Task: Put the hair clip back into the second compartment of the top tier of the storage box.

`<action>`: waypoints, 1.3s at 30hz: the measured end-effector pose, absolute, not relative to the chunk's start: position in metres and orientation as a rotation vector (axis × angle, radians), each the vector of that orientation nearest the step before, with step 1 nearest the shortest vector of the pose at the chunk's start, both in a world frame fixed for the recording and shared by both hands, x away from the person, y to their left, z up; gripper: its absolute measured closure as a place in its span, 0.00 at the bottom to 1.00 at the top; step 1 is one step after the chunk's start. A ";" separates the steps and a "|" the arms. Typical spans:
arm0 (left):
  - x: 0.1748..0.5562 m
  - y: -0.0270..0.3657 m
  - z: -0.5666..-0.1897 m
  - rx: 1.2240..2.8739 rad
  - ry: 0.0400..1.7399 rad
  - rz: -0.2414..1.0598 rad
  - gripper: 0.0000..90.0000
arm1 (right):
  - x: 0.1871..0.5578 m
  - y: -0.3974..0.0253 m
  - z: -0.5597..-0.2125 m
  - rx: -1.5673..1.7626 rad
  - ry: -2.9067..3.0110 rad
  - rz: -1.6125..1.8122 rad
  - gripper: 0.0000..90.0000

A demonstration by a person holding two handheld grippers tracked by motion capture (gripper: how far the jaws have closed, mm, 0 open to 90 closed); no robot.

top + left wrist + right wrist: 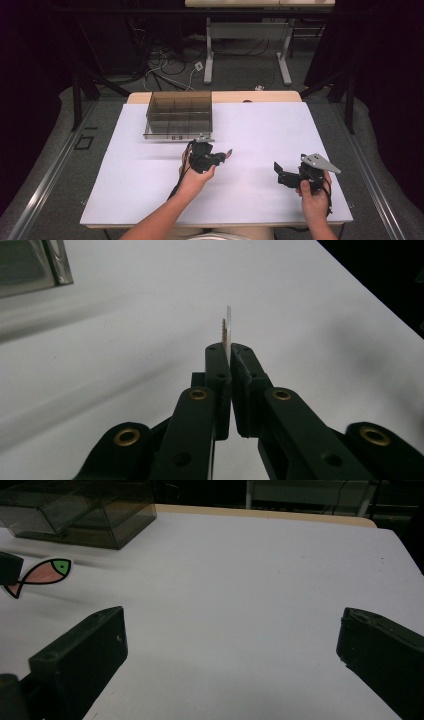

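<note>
- The left hand-held gripper (223, 156) pinches a flat fish cutout (42, 574), pink with a green head, by its tail end, just in front of the divided box (179, 114) and above the white surface (260, 130).
- Edge-on, the cutout (227, 330) looks thin, light and probably bendable; a flat-face pinch near one end should suit it.
- The smoky, clear box shows nothing in its compartments.
- The right hand-held gripper (278, 171) hangs wide open, well right of the box.
</note>
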State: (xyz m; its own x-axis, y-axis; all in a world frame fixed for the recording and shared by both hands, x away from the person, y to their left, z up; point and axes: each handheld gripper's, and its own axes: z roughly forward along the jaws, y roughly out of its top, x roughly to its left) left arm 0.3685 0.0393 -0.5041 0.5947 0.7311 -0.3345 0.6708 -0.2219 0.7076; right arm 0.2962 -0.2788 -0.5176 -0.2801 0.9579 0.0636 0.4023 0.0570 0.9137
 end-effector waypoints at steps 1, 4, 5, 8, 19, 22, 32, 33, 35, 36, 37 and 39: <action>0.369 0.040 -0.502 1.940 1.122 0.089 0.97 | 0.296 -0.279 -0.518 1.365 1.744 1.199 0.00; 0.371 0.043 -0.497 1.930 1.119 0.103 0.97 | 0.296 -0.279 -0.518 1.362 1.744 1.194 0.00; 0.371 0.045 -0.495 1.935 1.113 0.106 0.97 | 0.296 -0.279 -0.518 1.361 1.744 1.200 0.00; 0.373 0.049 -0.490 1.919 1.117 0.120 0.97 | 0.296 -0.280 -0.517 1.361 1.750 1.196 0.00; 0.379 0.061 -0.477 1.885 1.126 0.153 0.97 | 0.296 -0.280 -0.517 1.360 1.750 1.195 0.00; 0.381 0.065 -0.474 1.877 1.129 0.162 0.97 | 0.297 -0.280 -0.518 1.356 1.744 1.201 0.00; 0.387 0.077 -0.463 1.859 1.144 0.201 0.97 | 0.297 -0.280 -0.518 1.355 1.742 1.202 0.00; 0.388 0.078 -0.463 1.857 1.144 0.201 0.97 | 0.296 -0.280 -0.518 1.358 1.740 1.200 0.00; 0.389 0.079 -0.461 1.853 1.147 0.208 0.97 | 0.296 -0.280 -0.518 1.362 1.742 1.197 0.00; 0.390 0.080 -0.461 1.855 1.151 0.212 0.97 | 0.296 -0.280 -0.518 1.358 1.744 1.194 0.00; 0.390 0.081 -0.461 1.855 1.152 0.213 0.97 | 0.296 -0.279 -0.518 1.359 1.745 1.193 0.00; 0.392 0.083 -0.460 1.857 1.158 0.217 0.97 | 0.296 -0.279 -0.518 1.361 1.744 1.195 0.00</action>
